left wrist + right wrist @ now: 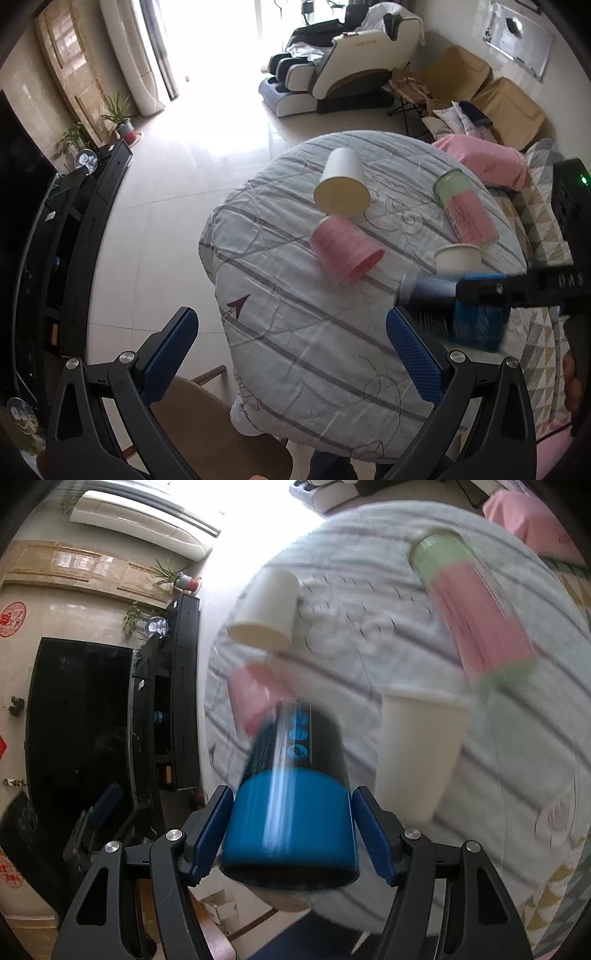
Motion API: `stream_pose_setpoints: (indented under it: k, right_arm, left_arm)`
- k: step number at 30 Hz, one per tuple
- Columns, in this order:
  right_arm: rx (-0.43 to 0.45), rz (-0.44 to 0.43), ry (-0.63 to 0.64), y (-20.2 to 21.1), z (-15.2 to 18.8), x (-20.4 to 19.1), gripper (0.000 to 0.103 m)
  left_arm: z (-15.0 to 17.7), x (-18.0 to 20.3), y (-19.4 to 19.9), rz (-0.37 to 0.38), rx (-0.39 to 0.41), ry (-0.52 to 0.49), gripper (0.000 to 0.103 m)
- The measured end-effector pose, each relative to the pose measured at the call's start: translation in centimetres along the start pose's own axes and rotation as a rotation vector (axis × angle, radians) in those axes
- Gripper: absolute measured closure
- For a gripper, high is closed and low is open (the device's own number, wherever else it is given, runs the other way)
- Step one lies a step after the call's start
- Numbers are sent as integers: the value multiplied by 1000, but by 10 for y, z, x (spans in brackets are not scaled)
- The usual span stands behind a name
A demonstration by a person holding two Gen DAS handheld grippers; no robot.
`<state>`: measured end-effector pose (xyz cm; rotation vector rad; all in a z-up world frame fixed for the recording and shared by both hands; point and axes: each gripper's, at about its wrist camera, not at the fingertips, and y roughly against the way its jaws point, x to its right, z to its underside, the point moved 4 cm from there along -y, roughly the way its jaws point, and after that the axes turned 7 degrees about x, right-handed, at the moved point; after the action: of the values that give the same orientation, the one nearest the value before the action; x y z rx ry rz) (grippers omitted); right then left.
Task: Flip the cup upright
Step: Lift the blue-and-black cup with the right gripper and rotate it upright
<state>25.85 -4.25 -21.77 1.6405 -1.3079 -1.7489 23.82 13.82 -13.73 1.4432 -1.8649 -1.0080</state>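
Note:
My right gripper [291, 834] is shut on a blue and black cup [291, 812], held tilted above the cloth-covered round table [480, 794]; the view is blurred. The same cup [476, 317] shows at the right of the left wrist view, in the right gripper's fingers. My left gripper [291, 354] is open and empty over the table's near edge. On the table a white cup [343, 184] and a pink cup [343, 247] lie on their sides. A pink-and-green tumbler [465, 210] lies on its side. A small white cup [458, 258] stands upright.
A brown chair [207, 424] stands under the table's near edge. A black TV stand [74, 236] runs along the left. A sofa with a pink cushion [491, 162] is behind the table, and a massage chair [332, 74] stands at the back.

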Motion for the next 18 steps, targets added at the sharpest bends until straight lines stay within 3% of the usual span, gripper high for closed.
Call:
stream_pose_setpoints:
  k: [7,10,12,14,16,18]
  right_arm:
    - [-68,48,29,-22,33,8,35]
    - [-56,91,54,-40,35,14,35]
    - [-23,118,107,-51,32,14,35]
    - [54,92,139,-45,30,12,35]
    - [136,84,204,-32,33,9,35]
    - [208,36,221,-21,35,6,26]
  left_arm:
    - [12,11,-8,37,-23,-38,0]
    - [22,15,-19,46,-36,-42,0]
    - [30,17,-27,41,-50,-28,0]
    - [38,18,-34,52,-28,-1,0]
    - [50,23,-49,52,-93,12,0]
    - [50,28,-52,69,-81,14,0]
